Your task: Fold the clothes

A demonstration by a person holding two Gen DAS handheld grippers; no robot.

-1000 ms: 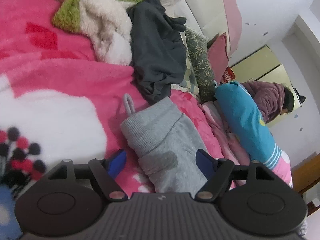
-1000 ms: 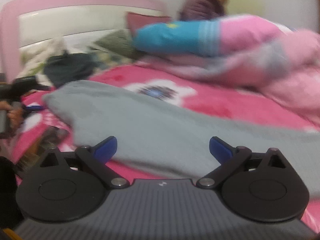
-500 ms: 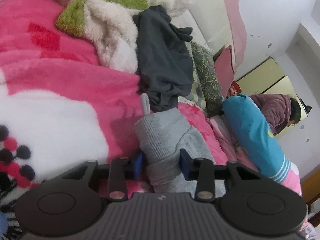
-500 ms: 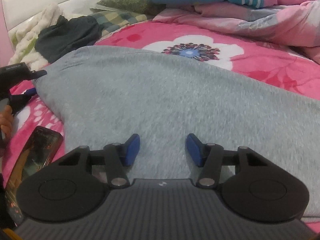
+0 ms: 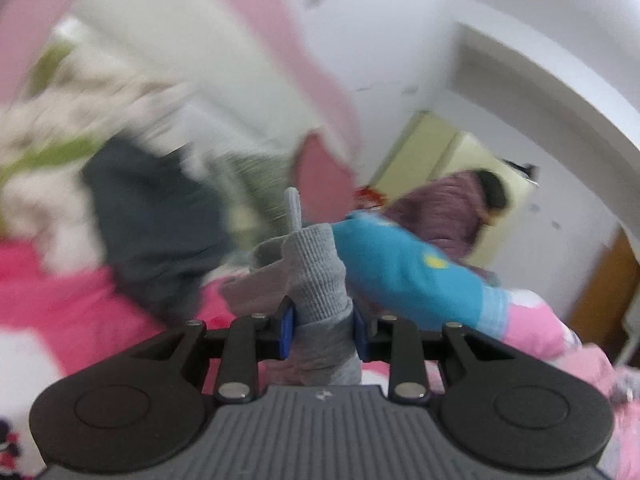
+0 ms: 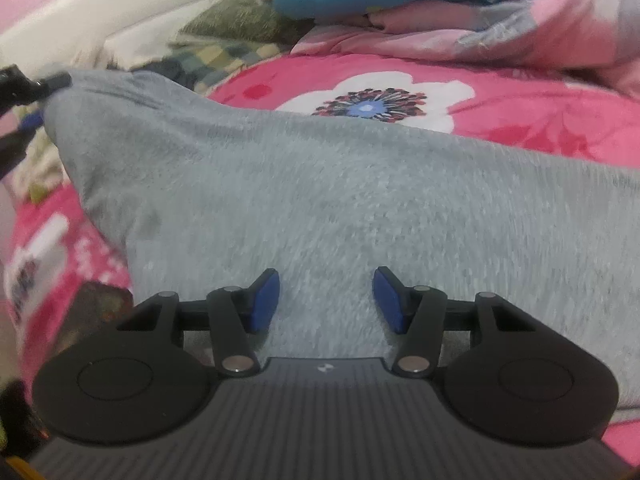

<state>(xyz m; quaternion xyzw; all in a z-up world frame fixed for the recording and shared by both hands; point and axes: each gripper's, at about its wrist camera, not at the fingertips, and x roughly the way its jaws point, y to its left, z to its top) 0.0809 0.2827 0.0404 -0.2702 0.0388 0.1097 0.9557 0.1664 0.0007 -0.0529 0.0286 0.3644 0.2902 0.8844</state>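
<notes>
1. The left hand-held gripper (image 5: 322, 330) is closing, its blue pads pinching the ribbed cuff of the grey garment (image 5: 316, 280) and holding it above the bed (image 5: 60, 300).
2. The right hand-held gripper (image 6: 326, 300) stands half-spread over the garment's fuzzy middle; whether its pads press the cloth cannot be told.
3. The pink flowered blanket (image 6: 520, 120) lies bare beyond the garment's far edge.

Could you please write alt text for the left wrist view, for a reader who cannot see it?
The left gripper is closing on the ribbed cuff of a grey garment, lifted above a pink bedspread. Behind, blurred: dark clothes, a blue bundle and a person.
</notes>
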